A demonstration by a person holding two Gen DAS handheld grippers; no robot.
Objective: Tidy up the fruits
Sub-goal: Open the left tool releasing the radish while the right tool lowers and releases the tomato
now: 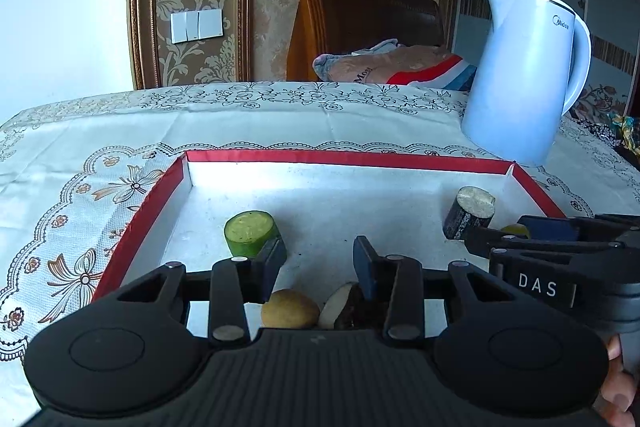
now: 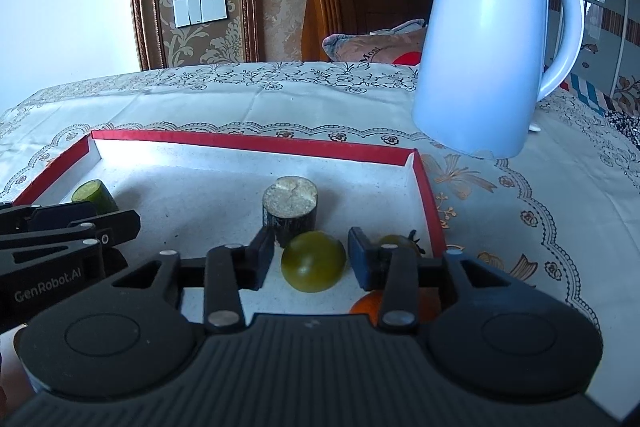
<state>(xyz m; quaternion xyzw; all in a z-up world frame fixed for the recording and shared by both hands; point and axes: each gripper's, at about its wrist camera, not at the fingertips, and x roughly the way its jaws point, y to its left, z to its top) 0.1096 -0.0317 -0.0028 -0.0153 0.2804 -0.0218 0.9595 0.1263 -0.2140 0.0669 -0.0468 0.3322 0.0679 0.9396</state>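
Green fruit (image 2: 313, 261) between parted right fingers (image 2: 308, 259) — untouched, left fingers (image 1: 320, 269) apart, tray (image 2: 256, 141) centre bare.

A table covered by a cream tablecloth (image 1: 248, 123) with printed floral borders and bow motifs carries 2 things directly. A shallow tray (image 1: 344, 158) with red rim and white speckled floor lies on the near part of the cloth. A pale blue electric kettle (image 2: 480, 43) stands upright on the cloth, just beyond the tray's far right corner, handle turned right.
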